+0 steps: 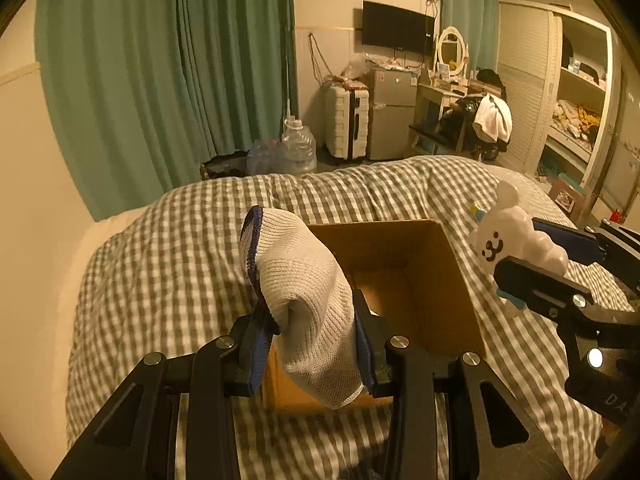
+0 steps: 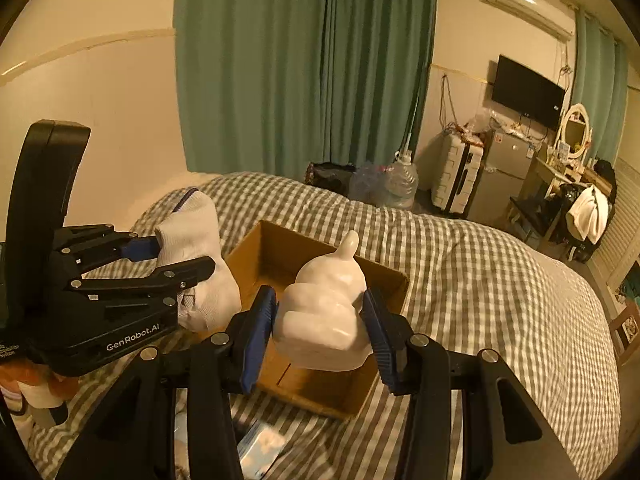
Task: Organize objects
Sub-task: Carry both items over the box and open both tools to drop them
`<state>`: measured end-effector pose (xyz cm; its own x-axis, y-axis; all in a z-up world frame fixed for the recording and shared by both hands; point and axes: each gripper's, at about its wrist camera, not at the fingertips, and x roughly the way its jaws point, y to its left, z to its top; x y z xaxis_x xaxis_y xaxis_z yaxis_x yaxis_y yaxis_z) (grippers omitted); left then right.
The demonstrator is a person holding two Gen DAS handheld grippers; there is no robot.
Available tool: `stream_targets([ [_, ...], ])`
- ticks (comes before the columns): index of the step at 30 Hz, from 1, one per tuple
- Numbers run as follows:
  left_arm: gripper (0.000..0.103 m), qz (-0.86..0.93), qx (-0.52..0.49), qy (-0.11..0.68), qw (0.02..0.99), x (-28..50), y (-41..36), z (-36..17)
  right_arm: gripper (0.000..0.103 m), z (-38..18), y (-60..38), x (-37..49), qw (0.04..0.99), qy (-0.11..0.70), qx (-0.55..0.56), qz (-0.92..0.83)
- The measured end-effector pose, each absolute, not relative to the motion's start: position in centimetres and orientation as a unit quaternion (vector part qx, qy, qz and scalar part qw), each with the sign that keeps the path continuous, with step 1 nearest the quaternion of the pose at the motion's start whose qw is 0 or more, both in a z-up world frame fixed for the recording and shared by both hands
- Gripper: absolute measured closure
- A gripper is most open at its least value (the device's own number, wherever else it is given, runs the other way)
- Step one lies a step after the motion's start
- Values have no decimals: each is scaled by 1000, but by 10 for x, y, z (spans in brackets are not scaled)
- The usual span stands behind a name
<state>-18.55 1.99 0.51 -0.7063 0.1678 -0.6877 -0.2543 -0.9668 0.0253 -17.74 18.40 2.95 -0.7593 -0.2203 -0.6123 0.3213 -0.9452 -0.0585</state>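
Two grippers hang over an open cardboard box [image 1: 404, 276] that sits on a bed with a gray-and-white checked quilt [image 1: 168, 264]. At the box's left edge, the left gripper [image 1: 312, 336] is clamped on a white knit sock with a dark blue cuff [image 1: 298, 292]; the sock droops across the box's near left corner. At the box's right side, the right gripper [image 2: 320, 320] pinches a glossy white cartoon figure [image 2: 324, 300] between its blue pads, above the box's open inside. Only the left wrist view shows the figure's painted smiling face [image 1: 491, 246] and a bit of light blue under it. Only the right wrist view shows its plain lumpy back, the pale packet [image 2: 260, 446] on the quilt nearer than the box, and an orange-and-white thing [image 2: 36, 388] below the left gripper's body.
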Motion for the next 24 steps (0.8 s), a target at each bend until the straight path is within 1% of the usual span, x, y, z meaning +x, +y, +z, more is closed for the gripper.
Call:
stream_targets([
  [4,66,921,-361,58,135,-207,28,-13,58,14,185,-213,146,84,328,-930],
  [8,66,916,-367,67,148,-223,39,-35,58,-18,187,-242,140,93,351,-921],
  [14,66,907,-380,101,154,-246,55,-64,58,-64,200,-267,145,63,388,-908],
  [19,66,896,-402,91,163,-259,57,-82,57,-80,209,-277,158,31,403,-901],
  [22,64,886,-420,95,171,-259,59,-88,57,-82,213,-274,164,4,412,-896],
  [24,56,886,-418,105,169,-254,61,-86,57,-78,216,-270,169,-11,412,-895],
])
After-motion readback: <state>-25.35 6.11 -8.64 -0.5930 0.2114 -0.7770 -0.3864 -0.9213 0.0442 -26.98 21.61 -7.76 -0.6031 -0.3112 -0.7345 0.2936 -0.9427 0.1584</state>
